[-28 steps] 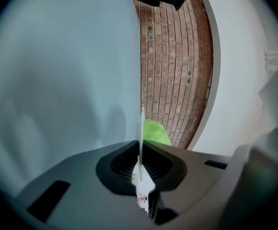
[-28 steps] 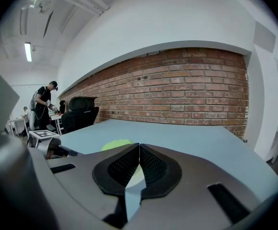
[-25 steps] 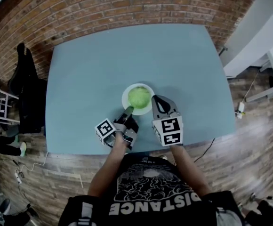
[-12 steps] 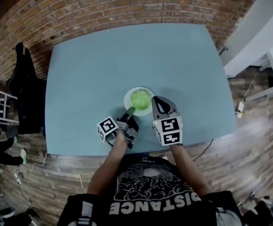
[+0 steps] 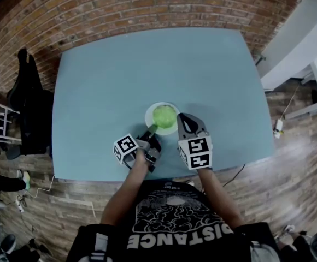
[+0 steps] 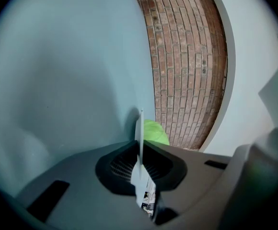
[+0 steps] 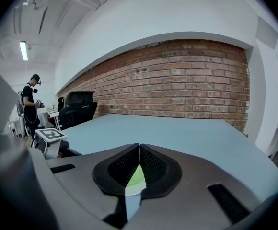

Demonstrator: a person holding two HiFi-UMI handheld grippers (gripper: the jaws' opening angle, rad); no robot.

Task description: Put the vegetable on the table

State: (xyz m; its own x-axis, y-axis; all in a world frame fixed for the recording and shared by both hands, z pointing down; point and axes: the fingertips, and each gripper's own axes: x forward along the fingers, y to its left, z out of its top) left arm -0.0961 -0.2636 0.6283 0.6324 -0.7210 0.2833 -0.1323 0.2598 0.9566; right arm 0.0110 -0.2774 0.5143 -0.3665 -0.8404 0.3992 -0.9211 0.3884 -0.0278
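One green leafy vegetable (image 5: 163, 115), a lettuce or small cabbage by its look, sits in the middle of a white plate (image 5: 148, 113). The plate is on the near half of the blue table (image 5: 120, 75), so the vegetable is not yet on the table itself.

The left gripper (image 5: 150, 129) reaches in from the near left. Its own view shows the thin plate rim edge-on, pinched between the two closed pads, with the vegetable just beyond. That gripper is rolled onto its side, so one jaw lies above the rim and one below. Whether the plate is resting flat or lifted slightly off the table cannot be told.

The right gripper (image 5: 183, 117) sits just beside the plate's right edge. Its jaws meet at the tips and hold nothing; the green seen low through the slit in its view is the vegetable lying beyond.

The step in hand looks like steadying the plate before the transfer. For the next move, the right jaws would have to spread wide enough to take the round head. They would then close on it gently and carry it past the rim to bare table. Alternatively, the left gripper could tip the plate, though the head may then roll.
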